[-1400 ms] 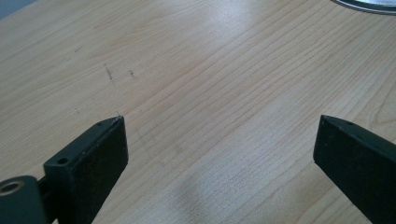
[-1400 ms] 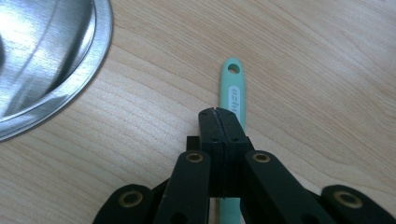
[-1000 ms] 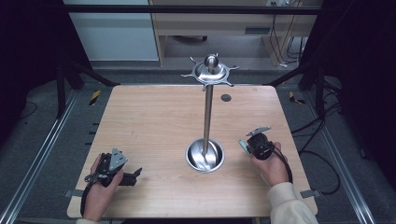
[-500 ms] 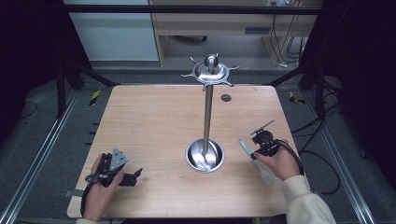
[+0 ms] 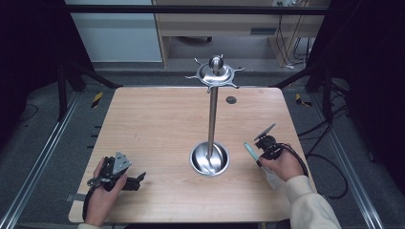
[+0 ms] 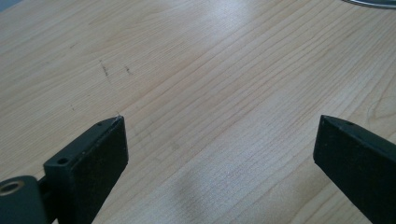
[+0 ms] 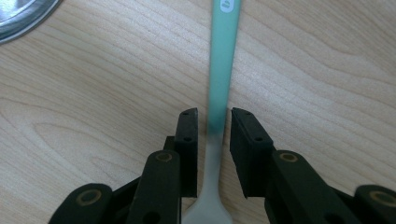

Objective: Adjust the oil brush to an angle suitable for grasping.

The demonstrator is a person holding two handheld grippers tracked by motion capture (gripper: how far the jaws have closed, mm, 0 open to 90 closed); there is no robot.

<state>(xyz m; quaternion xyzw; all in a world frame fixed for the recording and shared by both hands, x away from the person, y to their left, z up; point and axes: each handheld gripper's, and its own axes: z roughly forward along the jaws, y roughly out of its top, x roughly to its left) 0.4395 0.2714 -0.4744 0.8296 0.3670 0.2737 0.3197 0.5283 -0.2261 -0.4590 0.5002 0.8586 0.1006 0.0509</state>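
Wooden table (image 5: 157, 129) carries all items. At its front left, the left gripper (image 5: 135, 181) rests on the wood, jaws spread wide with nothing between them. Centre: a steel utensil stand (image 5: 210, 119) rises from its round base. To its right, the right gripper (image 7: 214, 128) straddles a mint-handled spoon (image 7: 222, 56) lying flat; its jaws have just been closing and sit narrowly apart beside the handle, small gaps showing.
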